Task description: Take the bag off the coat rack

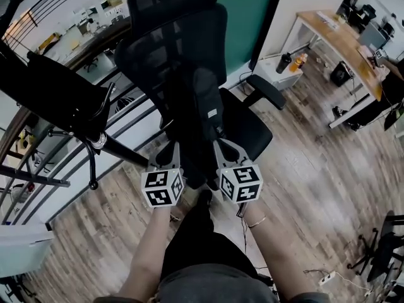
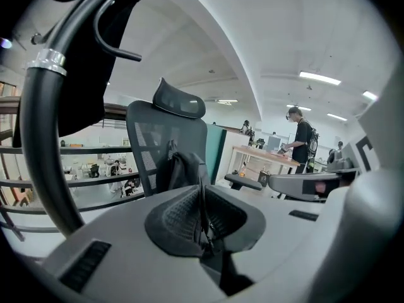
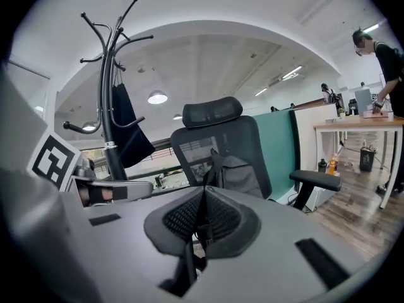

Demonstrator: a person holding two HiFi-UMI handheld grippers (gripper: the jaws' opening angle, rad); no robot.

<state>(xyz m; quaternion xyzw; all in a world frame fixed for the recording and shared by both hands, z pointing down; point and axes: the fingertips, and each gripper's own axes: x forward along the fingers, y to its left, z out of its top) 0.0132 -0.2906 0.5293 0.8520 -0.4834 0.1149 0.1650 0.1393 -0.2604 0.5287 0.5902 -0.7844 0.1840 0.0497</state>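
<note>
Left of the office chair (image 3: 252,144), a dark cloth bag (image 3: 129,131) hangs on the coat rack (image 3: 108,93). It looks soft and light, best lifted by its strap. The left gripper (image 2: 201,191) and right gripper (image 3: 203,194), both closed and empty, face the chair's backpack (image 3: 237,172).

Office chair (image 1: 164,49) blocks straight ahead; coat rack (image 1: 123,151) close left; open floor (image 1: 315,188) right.

I see the dark grey bag (image 1: 205,109) standing upright on the chair seat (image 1: 249,131), against the backrest, well clear of the black coat rack (image 3: 107,74), where something black, perhaps cloth, hangs.
</note>
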